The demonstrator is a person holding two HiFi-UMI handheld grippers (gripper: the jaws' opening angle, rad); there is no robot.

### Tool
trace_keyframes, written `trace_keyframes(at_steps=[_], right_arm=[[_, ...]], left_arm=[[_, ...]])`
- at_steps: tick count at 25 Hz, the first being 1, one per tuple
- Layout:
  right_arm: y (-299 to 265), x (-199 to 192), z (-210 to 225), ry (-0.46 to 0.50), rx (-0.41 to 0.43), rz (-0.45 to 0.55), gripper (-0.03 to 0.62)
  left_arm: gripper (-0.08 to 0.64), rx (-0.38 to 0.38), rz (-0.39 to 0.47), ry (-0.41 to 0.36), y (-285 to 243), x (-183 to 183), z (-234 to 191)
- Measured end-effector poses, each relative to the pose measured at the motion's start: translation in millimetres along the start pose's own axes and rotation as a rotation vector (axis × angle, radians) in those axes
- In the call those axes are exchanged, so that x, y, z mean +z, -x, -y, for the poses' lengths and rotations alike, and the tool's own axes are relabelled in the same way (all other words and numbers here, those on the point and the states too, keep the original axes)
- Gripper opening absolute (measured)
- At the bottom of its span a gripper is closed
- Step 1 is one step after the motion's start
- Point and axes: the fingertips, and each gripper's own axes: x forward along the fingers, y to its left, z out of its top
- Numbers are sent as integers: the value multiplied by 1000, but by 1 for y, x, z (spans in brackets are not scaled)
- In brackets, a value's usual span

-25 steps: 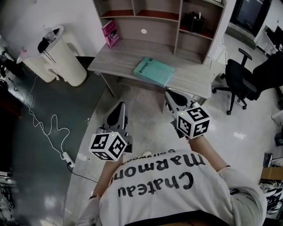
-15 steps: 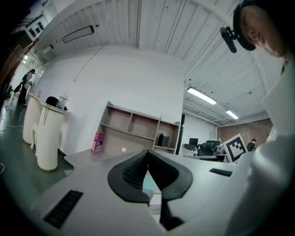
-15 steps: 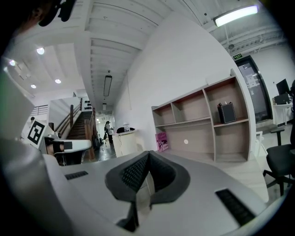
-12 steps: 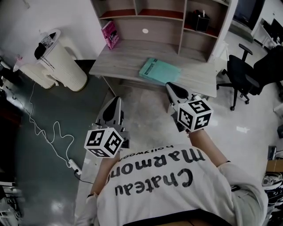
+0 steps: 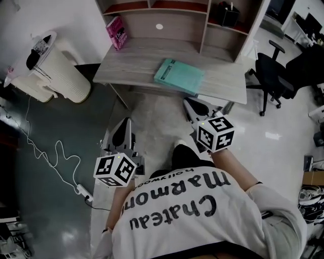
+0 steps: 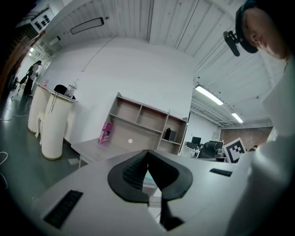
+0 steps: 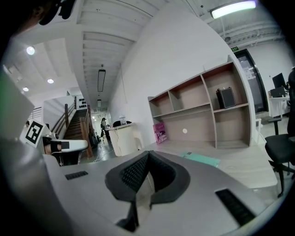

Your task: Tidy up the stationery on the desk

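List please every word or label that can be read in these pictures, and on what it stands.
"Chateau Marmon": across the person's shirt, upside down in the head view, its end hidden.
Smaller line beside it: too small to read.
Pink book on the desk: cover print too blurred to read.

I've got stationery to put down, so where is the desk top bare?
The widest bare stretch of the desk lies between the pink book and the teal folder. A narrower strip runs right of the folder, below the shelf holding the black pen holder. Only the folder's spot is taken.
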Motion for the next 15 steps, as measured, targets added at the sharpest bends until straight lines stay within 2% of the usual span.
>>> trace_keyframes(at_steps=[4,9,15], right_arm=[[-7,-21,16,-51,-38,-32,14],[-30,-57,34,-98,-87,-120,14],[-74,-92,60,-295,-117,-169,14]], left_arm=[[16,7,-41,17,-12,-19,-4],[15,17,-87,33,-27,-35,-20],[15,63,-140,56,-50,-44,-59]])
